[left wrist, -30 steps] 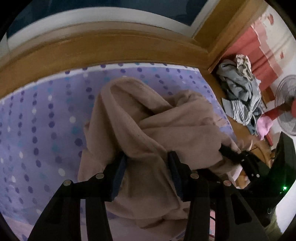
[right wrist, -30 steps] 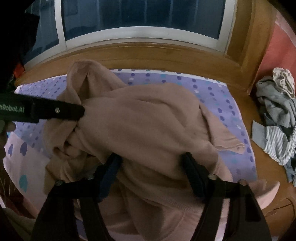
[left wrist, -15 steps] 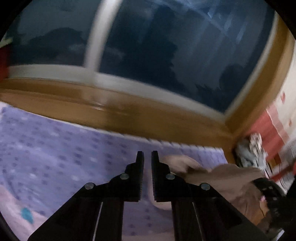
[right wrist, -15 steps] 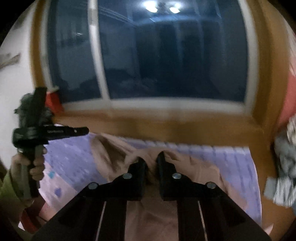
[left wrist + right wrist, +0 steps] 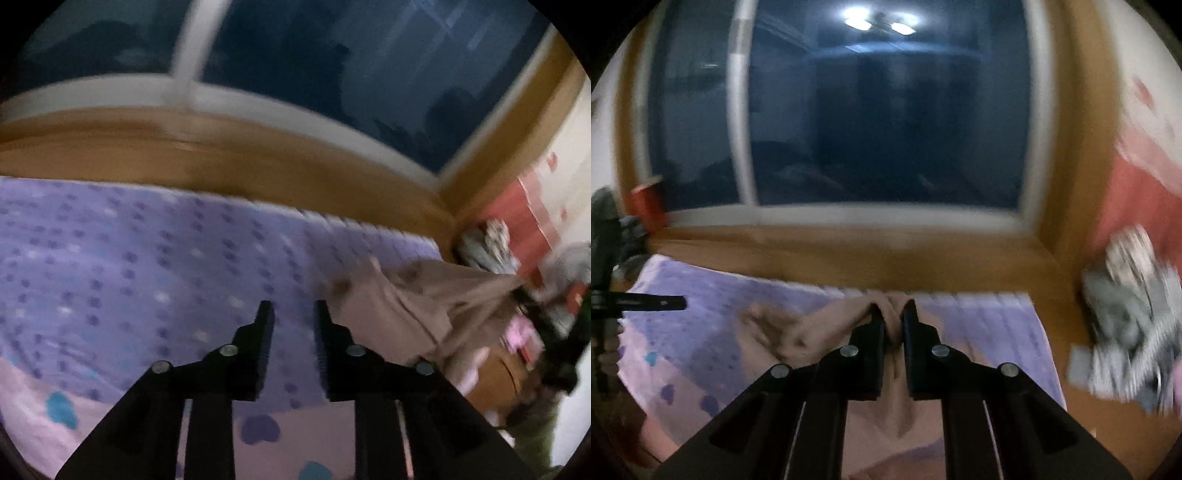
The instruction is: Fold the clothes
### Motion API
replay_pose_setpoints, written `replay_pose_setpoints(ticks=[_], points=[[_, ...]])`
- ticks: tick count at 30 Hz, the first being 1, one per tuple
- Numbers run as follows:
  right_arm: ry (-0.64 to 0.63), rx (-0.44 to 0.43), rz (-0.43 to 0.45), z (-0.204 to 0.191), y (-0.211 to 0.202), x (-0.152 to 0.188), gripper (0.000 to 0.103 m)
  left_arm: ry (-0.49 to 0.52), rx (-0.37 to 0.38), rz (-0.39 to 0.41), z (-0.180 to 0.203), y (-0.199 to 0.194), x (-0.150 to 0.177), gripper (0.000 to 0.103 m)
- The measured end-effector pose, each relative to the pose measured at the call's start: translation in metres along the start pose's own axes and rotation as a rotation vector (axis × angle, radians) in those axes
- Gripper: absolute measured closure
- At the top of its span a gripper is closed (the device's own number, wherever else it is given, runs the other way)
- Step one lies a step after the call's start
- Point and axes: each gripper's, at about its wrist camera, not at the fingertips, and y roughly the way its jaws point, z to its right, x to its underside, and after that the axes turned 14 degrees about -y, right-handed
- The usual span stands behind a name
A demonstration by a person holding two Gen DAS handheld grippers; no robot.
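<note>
Beige garment [image 5: 820, 328]; purple dotted sheet [image 5: 147, 258] with a pink edge; grey striped clothes [image 5: 1126, 332]; black tongs [image 5: 291, 314]; red cup [image 5: 646, 203].

so the bed [image 5: 129, 258] has a purple dotted sheet with a pink patch along its near edge, butted up against the wooden window ledge [image 5: 886, 254], and a crumpled beige garment [image 5: 406, 306] lies on it toward the right end, motion blur hides finer detail

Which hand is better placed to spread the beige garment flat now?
The right. Its tongs already pinch the beige garment; the left tongs are parted, empty, over the purple sheet beside it.
</note>
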Motion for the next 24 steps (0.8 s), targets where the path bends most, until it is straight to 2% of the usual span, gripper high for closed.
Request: replay_pose_setpoints(ticks=[3, 6, 9, 10, 11, 12, 13, 15, 17, 20, 24], points=[[0.069, 0.043, -0.131, 0.004, 0.012, 0.049, 0.095, 0.098, 0.02, -0.071, 0.022, 0.022, 0.0, 0.068], [0.107, 0.055, -0.258, -0.001, 0.022, 0.095, 0.095, 0.185, -0.003, -0.095, 0.047, 0.038, -0.006, 0.067], [0.136, 0.049, -0.323, -0.007, 0.018, 0.12, 0.094, 0.26, 0.019, -0.128, 0.073, 0.049, -0.011, 0.066], [0.141, 0.042, -0.332, -0.009, 0.015, 0.124, 0.093, 0.292, 0.025, -0.142, 0.082, 0.054, -0.011, 0.062], [0.136, 0.045, -0.326, -0.009, 0.009, 0.121, 0.086, 0.325, 0.032, -0.155, 0.091, 0.058, -0.012, 0.053], [0.128, 0.052, -0.315, -0.009, 0.002, 0.117, 0.073, 0.357, 0.038, -0.169, 0.1, 0.063, -0.013, 0.049], [0.116, 0.052, -0.286, -0.008, -0.006, 0.11, 0.066, 0.374, 0.026, -0.177, 0.105, 0.069, -0.013, 0.048], [0.081, 0.039, -0.216, -0.009, -0.017, 0.095, 0.037, 0.375, -0.017, -0.191, 0.109, 0.084, -0.012, 0.048], [0.018, 0.012, -0.162, -0.014, -0.018, 0.079, 0.031, 0.346, -0.054, -0.219, 0.103, 0.098, -0.011, 0.048], [-0.1, -0.017, -0.117, -0.025, -0.01, 0.06, 0.031, 0.303, -0.11, -0.26, 0.094, 0.12, -0.01, 0.048], [-0.217, -0.081, -0.151, -0.036, 0.037, 0.056, 0.031, 0.241, -0.134, -0.298, 0.078, 0.142, -0.005, 0.048]])
